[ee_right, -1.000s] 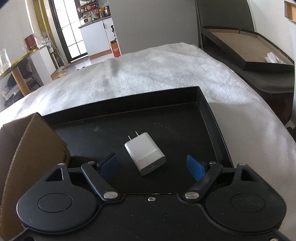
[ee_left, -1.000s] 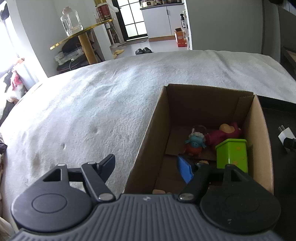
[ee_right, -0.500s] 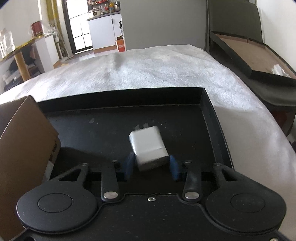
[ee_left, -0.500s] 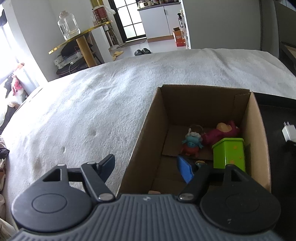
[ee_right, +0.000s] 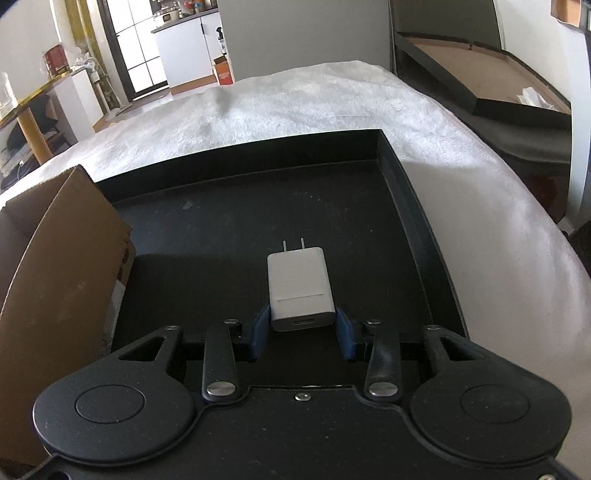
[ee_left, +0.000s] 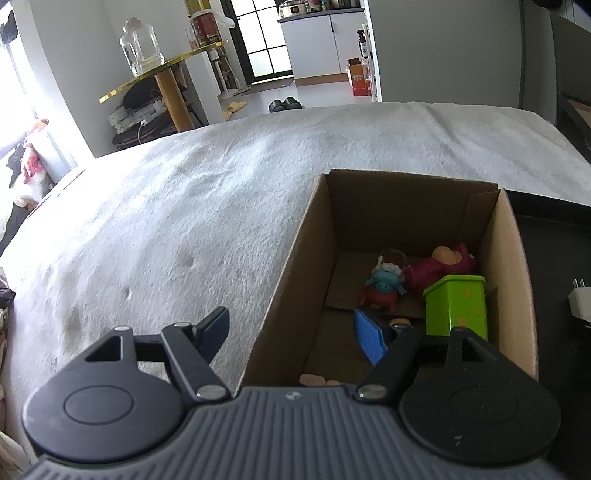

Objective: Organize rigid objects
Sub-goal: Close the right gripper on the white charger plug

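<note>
A: We see the cardboard box (ee_left: 317,236) already has toys inside, e.g. green block (ee_left: 456,302).

B: Yes. Left gripper (ee_left: 291,332) is open, holds nothing. Right gripper (ee_right: 303,332) grips the white charger (ee_right: 299,286) above the black tray (ee_right: 413,206), box still waiting.

A white fuzzy blanket (ee_left: 192,206) covers the bed. Beyond its far edge stands a round gold-rimmed side table (ee_left: 162,70) with a clear glass jar (ee_left: 142,46) and a red tin (ee_left: 203,31) on top. A pair of dark slippers (ee_left: 283,104) lies on the pale floor, near an orange carton (ee_left: 357,77) beside white cabinets (ee_left: 317,44). In the right wrist view, a dark bed frame (ee_right: 480,85) stands off the right side.
</note>
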Motion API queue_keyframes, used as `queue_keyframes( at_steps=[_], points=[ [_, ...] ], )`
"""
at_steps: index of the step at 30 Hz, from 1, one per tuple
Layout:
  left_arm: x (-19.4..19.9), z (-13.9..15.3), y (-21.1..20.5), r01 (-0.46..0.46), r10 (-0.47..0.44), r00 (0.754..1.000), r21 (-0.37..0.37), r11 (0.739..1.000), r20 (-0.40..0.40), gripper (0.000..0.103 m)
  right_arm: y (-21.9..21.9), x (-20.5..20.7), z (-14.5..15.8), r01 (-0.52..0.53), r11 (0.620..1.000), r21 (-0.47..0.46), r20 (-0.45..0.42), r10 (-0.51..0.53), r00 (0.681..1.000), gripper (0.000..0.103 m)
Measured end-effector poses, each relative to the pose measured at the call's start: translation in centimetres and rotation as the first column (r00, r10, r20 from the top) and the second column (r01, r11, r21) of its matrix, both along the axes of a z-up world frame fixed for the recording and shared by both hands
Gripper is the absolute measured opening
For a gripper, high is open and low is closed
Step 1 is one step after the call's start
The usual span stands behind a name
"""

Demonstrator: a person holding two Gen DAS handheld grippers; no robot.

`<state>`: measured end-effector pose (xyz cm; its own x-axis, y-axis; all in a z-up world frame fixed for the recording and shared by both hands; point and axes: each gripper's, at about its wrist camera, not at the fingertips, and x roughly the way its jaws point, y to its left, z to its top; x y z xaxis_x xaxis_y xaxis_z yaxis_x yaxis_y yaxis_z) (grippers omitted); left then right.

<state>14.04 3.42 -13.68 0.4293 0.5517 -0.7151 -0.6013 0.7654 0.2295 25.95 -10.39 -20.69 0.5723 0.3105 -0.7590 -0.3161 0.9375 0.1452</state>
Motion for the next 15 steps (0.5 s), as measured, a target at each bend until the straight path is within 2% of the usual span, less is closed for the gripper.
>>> queue_keyframes(
  at_steps=[2,8,14,15],
  points=[
    [-0.1,0.2,0.2,-0.009,0.009,1.000,-0.002,1.000,0.008,0.073,0.3,0.0,-0.2,-0.012,1.000,-0.010,0.014,0.012,1.000,0.055],
    [0.2,-0.4,0.5,-0.008,0.008,1.000,-0.018,1.000,-0.002,0.073,0.9,1.0,-0.4,-0.019,0.999,-0.047,0.044,0.021,0.999,0.059],
    [0.1,-0.5,0.6,-0.003,0.003,1.000,-0.021,1.000,0.000,0.073,1.1,1.7,-0.6,-0.012,0.997,-0.079,0.053,0.017,0.998,0.058],
    [0.1,-0.5,0.5,-0.002,0.002,1.000,-0.022,1.000,0.001,0.073,1.1,1.8,-0.5,-0.010,0.997,-0.078,0.054,0.014,0.998,0.052]
  ],
)
